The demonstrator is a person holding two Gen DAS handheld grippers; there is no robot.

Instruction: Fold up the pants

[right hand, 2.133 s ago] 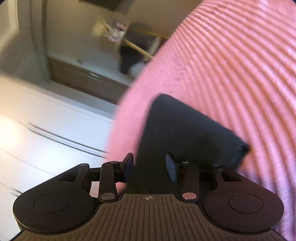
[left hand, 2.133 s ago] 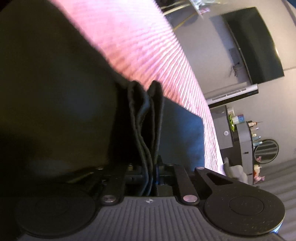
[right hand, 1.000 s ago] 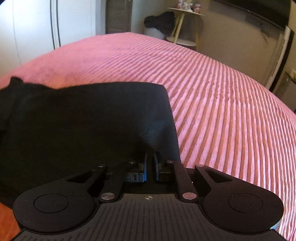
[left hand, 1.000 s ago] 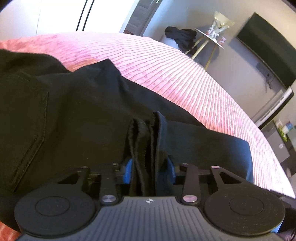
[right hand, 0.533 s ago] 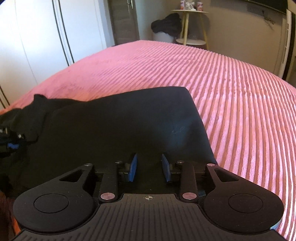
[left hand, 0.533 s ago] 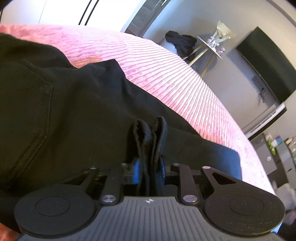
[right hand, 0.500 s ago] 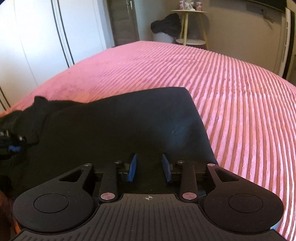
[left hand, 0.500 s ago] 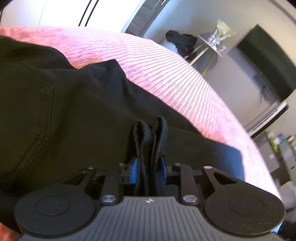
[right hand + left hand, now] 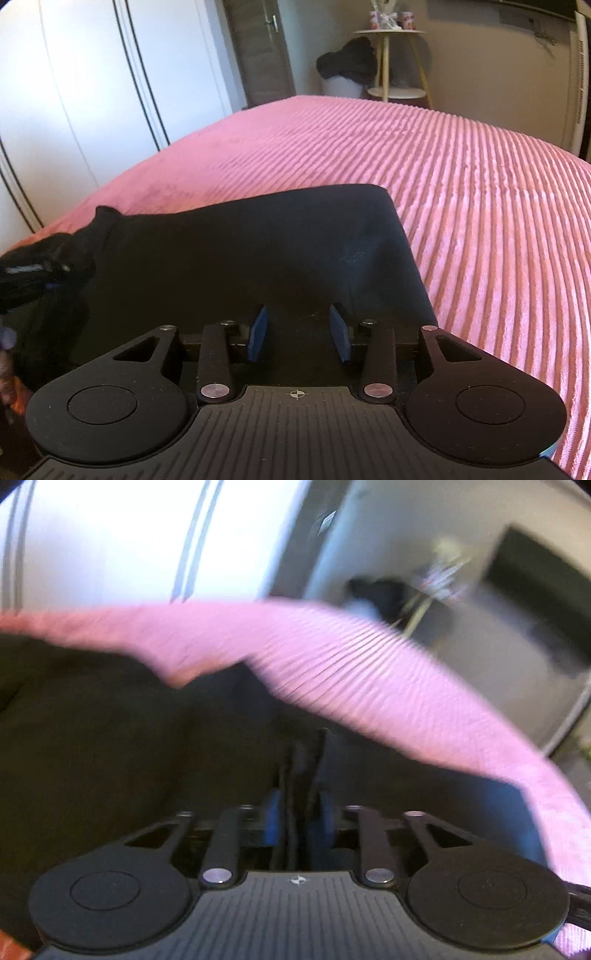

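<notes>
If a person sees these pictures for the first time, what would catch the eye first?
Probably the black pants, lying folded on the pink ribbed bedspread that fills the right wrist view. Next, the left gripper, shut on a bunched fold of the pants in a blurred view, while the right gripper stands open just above the cloth.

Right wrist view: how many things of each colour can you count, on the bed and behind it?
Black: 2, the pants and a dark heap on the white bin.
Pink: 1, the bedspread.
Pale wood: 1, the side table.
Total: 5, bin included.
</notes>
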